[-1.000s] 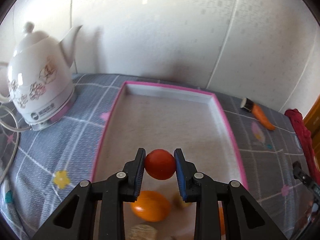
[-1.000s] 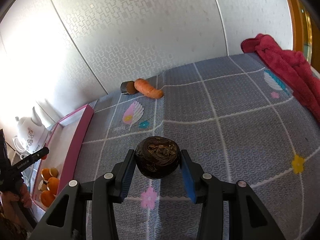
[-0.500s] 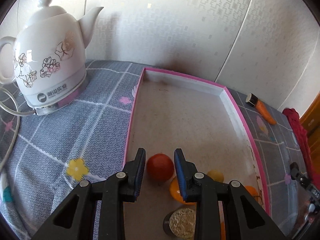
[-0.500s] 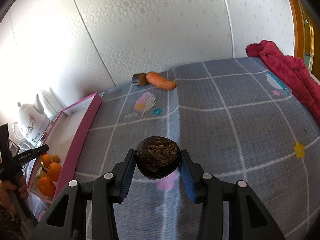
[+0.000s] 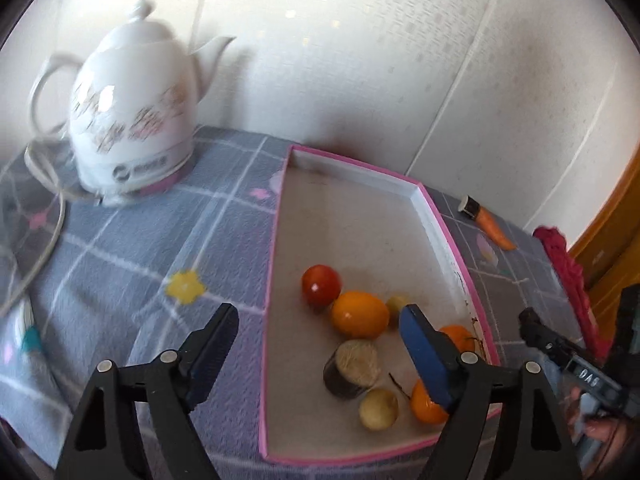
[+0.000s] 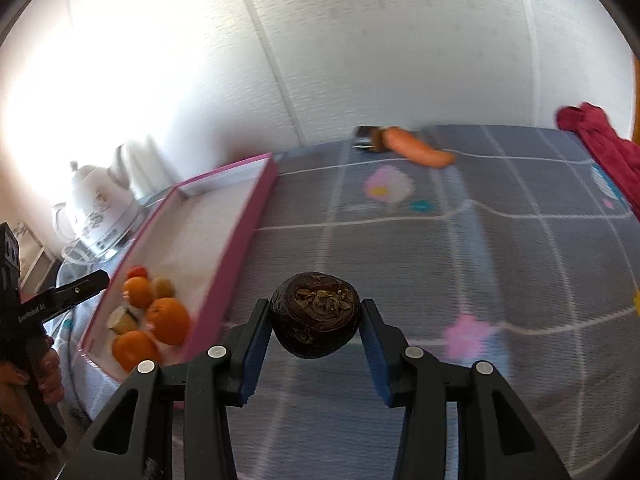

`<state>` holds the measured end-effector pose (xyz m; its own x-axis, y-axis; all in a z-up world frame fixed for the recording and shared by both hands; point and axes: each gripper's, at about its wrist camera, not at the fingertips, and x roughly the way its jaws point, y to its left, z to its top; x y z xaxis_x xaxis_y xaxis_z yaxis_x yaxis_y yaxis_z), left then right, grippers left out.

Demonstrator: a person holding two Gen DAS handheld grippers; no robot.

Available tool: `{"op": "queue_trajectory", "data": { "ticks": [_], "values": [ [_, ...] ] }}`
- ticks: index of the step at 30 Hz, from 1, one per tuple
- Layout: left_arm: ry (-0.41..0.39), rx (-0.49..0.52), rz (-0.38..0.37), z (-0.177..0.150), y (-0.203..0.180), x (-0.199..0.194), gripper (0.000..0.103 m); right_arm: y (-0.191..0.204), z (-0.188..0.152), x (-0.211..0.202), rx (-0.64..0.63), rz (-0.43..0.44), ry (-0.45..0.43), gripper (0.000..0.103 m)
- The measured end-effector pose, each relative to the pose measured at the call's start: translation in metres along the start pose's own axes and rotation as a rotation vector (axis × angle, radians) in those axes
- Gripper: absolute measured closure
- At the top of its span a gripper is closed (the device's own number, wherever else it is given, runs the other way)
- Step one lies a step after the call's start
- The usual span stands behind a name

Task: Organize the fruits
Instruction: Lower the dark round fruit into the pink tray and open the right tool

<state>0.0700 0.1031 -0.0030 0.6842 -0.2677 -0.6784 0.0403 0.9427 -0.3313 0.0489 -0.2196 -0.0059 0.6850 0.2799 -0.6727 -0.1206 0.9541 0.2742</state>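
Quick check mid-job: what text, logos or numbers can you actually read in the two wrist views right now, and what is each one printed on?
"GenRobot.AI": white lettering on the left tongs body, seen in the right wrist view.
Light characters on the right tongs body, left wrist view: upside down, not readable.
Logo and lettering on the kettle base band: too blurred to read.
No other text is visible.

My left wrist camera looks down along its fingers from close above the near end of the pink tray [image 5: 276, 272], facing the wall, kettle [image 5: 132, 120] at left. My right wrist camera sits low over the tablecloth [image 6: 500, 264], right of the tray. Both views share tray, kettle and carrot [image 6: 420, 148].
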Motion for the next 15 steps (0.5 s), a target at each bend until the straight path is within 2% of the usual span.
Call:
{"op": "queue_trajectory", "data": {
  "ticks": [3,6,10,15],
  "values": [
    [-0.006,-0.040,0.006,0.000,0.007,-0.001,0.019,0.022,0.003,0.004,-0.043,0.026,0.004,0.058],
    [-0.036,-0.035,0.056,0.001,0.008,-0.004,0.018,0.044,0.009,0.007,-0.089,0.053,0.004,0.058],
    [-0.065,0.015,0.148,0.000,0.002,-0.004,0.012,0.069,0.019,0.011,-0.147,0.069,-0.002,0.058],
    [-0.084,0.077,0.186,-0.003,-0.006,-0.004,0.010,0.092,0.028,0.030,-0.215,0.044,0.038,0.058]
  ]
}}
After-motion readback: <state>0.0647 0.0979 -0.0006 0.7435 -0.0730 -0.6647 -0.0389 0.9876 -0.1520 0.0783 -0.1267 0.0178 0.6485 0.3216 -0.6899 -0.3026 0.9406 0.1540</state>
